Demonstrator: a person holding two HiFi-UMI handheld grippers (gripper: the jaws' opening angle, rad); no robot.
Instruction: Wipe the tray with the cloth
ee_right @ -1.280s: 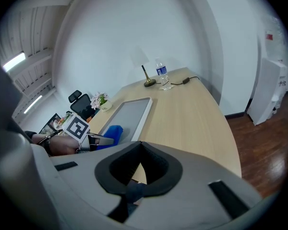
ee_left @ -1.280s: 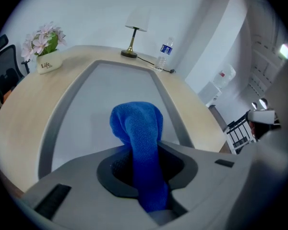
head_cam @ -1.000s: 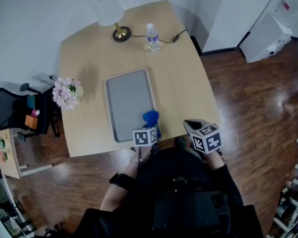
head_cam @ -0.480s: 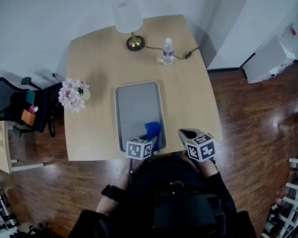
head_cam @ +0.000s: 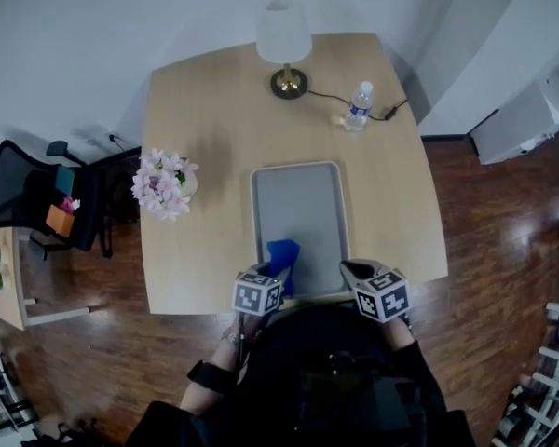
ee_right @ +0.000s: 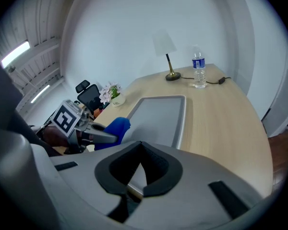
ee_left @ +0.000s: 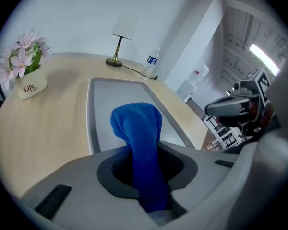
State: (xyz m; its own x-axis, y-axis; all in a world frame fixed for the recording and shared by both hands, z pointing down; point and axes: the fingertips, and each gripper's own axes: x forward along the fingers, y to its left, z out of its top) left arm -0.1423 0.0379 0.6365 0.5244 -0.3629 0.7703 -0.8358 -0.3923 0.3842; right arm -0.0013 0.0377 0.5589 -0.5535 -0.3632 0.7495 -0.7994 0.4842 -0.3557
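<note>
The cloth (ee_left: 137, 128) is pinched by the left gripper (head_cam: 276, 270) at the near end of the tray (head_cam: 303, 194), whose long axis is laid straight ahead; the right gripper (head_cam: 352, 270) is pressed together, empty, alongside.

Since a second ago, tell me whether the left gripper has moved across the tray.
Yes. The left gripper, gripping the cloth, went leftward along the tray's near end, from right corner toward left.

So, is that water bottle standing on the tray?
No, the water bottle stands on the bare table near the lamp, beyond the tray.
</note>
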